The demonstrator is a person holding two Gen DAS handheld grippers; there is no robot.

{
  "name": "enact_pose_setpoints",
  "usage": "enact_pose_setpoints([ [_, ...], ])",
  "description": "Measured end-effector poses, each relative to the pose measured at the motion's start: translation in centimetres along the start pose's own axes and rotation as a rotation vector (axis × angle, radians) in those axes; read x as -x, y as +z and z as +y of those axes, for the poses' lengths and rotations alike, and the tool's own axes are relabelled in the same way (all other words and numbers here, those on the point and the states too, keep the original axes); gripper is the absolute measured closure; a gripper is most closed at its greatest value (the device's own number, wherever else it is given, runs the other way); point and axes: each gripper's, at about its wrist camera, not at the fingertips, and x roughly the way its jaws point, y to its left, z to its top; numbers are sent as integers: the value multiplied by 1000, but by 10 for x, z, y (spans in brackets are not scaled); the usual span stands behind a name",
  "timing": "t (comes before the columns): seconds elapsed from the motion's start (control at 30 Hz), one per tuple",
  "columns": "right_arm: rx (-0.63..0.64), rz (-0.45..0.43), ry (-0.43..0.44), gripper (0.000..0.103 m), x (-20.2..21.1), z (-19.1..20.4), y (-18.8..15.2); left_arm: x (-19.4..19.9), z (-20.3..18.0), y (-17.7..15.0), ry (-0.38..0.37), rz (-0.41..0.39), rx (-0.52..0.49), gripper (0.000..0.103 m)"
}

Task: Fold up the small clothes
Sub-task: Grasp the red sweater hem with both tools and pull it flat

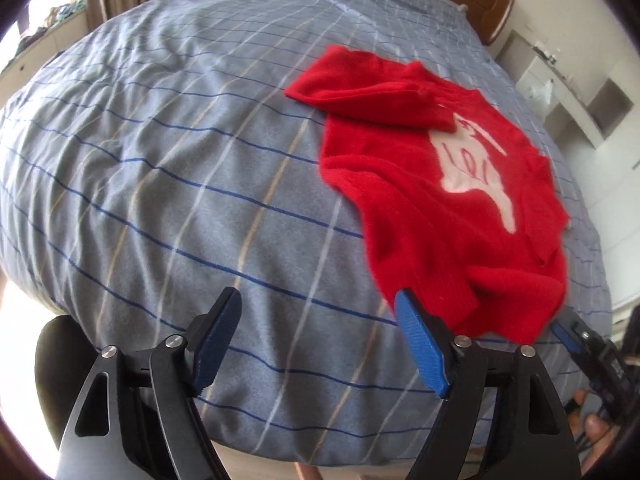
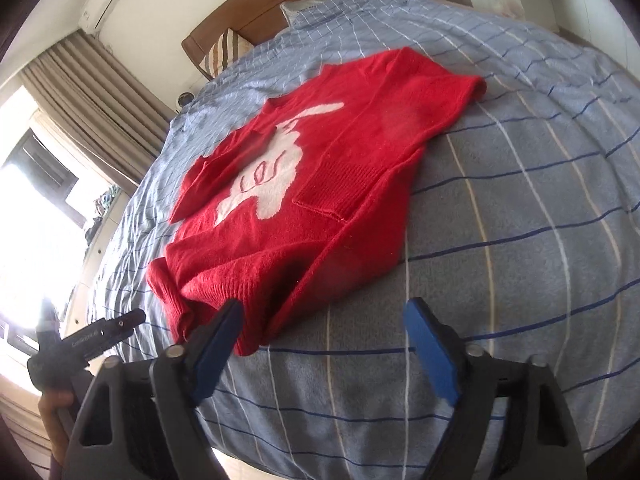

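Now you are bringing both claws, left claw (image 1: 318, 336) and right claw (image 2: 326, 344), apart and empty, toward the near hem of the red sweater (image 1: 432, 184) lying on the bed (image 1: 160, 160). Closing early risks pinching the duvet or only one knit layer.

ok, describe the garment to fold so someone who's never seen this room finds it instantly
Start at the big bed with its blue-grey checked cover. Lying flat on it, toward the near edge, is a small red knit sweater, sleeves folded in over its body. It is the only garment on the bed, bright red with a white animal figure on the front.
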Motion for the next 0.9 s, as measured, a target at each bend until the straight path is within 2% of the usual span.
enact_pose_setpoints([
  [0.03, -24, 3, 27, 41, -6, -3, 1, -2, -11, -2, -40, 11, -29, 16],
  [0.07, -43, -2, 64, 56, -12, -7, 2, -5, -24, -4, -60, 18, -63, 16],
  [0.1, -61, -2, 93, 67, -17, -10, 3, -10, -36, -5, -53, 18, -96, 16],
  [0.13, -86, 9, 102, 90, -21, -15, 5, -17, -45, -6, -23, 7, -123, 16],
  [0.17, -123, 23, 110, 94, -21, -20, 6, -24, -51, -5, 16, -6, -139, 17],
  [0.23, -143, 26, 131, 94, -7, -27, 6, -38, -50, -1, 63, 12, -131, 27],
  [0.27, -123, 16, 110, 95, 6, -29, 6, -41, -44, 1, 47, 29, -103, 28],
  [0.33, -90, -12, 36, 95, 32, -38, 4, -40, -31, 1, -1, 38, -54, 29],
  [0.4, -61, -19, -56, 95, 49, -49, 3, -39, -25, 0, 2, 41, -47, 28],
  [0.47, -26, -14, -92, 93, 52, -57, 1, -36, -22, 0, -26, 45, -45, 28],
  [0.53, -52, -1, -70, 89, 48, -64, -3, -31, -19, -1, -97, 52, -30, 25],
  [0.57, -71, 10, -53, 77, 45, -66, -6, -27, -19, -1, -135, 52, -22, 22],
  [0.6, -82, 22, -27, 70, 41, -66, -10, -23, -19, 0, -156, 45, -17, 16],
  [0.63, -88, 31, -5, 57, 38, -65, -15, -21, -20, 0, -158, 31, -18, 14],
  [0.67, -91, 38, 20, 53, 34, -63, -20, -19, -24, 0, -140, 16, -28, 14],
  [0.73, -95, 63, 69, 53, 23, -56, -29, -24, -35, -1, -90, 9, -65, 14],
  [0.8, -95, 84, 76, 53, 10, -49, -35, -31, -51, -3, -38, 5, -117, 17],
  [0.83, -80, 86, 73, 52, 5, -45, -37, -35, -60, -4, 8, -7, -154, 30],
  [0.87, -57, 86, 73, 56, 1, -41, -39, -39, -64, -5, 59, -17, -183, 43],
  [0.9, -37, 85, 63, 66, -1, -39, -40, -43, -64, -5, 81, -12, -191, 82],
])
